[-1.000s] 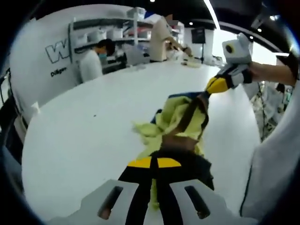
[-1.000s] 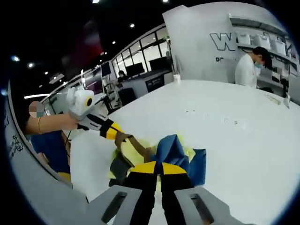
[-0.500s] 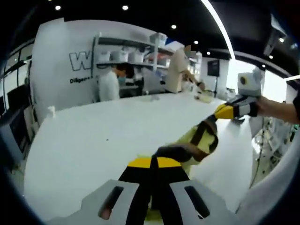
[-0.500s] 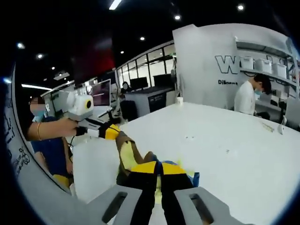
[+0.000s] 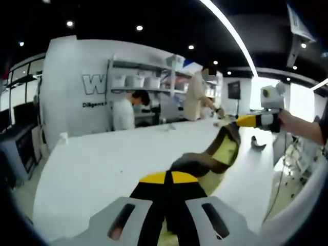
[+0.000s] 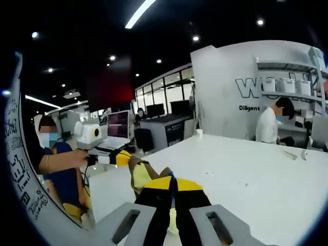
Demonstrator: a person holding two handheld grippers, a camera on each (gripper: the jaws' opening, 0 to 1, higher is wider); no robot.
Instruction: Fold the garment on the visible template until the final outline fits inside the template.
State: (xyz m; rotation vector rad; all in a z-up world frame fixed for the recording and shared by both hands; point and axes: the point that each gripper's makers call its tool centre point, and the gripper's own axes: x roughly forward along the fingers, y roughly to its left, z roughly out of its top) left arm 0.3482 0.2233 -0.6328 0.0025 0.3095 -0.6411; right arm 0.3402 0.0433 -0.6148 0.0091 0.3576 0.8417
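White worktop (image 5: 102, 159) in a lab with shelving and a lettered wall; two people stand at its far side. Left claw (image 5: 168, 179) — jaws pressed together on the garment (image 5: 218, 154), a yellow and dark cloth lifted off the worktop and stretched ahead and to the right, to the right claw (image 5: 241, 122), which pinches its other end. In the right gripper view the right claw (image 6: 171, 183) is clamped on the garment (image 6: 141, 174); the cloth runs left to the left claw (image 6: 123, 159), held by a hand (image 6: 82, 156).
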